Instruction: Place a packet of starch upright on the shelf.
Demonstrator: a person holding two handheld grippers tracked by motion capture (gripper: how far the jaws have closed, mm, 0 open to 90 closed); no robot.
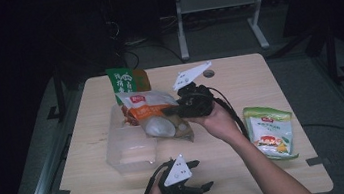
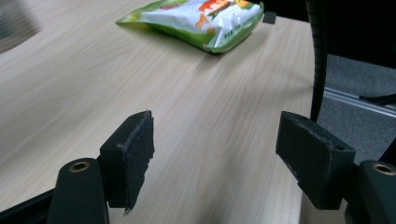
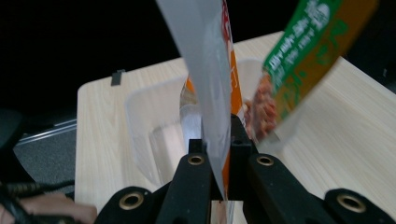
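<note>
Here, centre of the high view: right gripper (image 1: 174, 111) clenched on the orange snack bag (image 1: 154, 114) over the clear tub (image 1: 129, 150); light, limp, slippery film, best pinched at its seam; left gripper (image 2: 215, 161) released

Light wood-grain table (image 1: 239, 83) with black tape corner marks, green-edged snack bag (image 1: 270, 131) lying flat near its right edge, white metal desk frame (image 1: 219, 10) behind.
</note>
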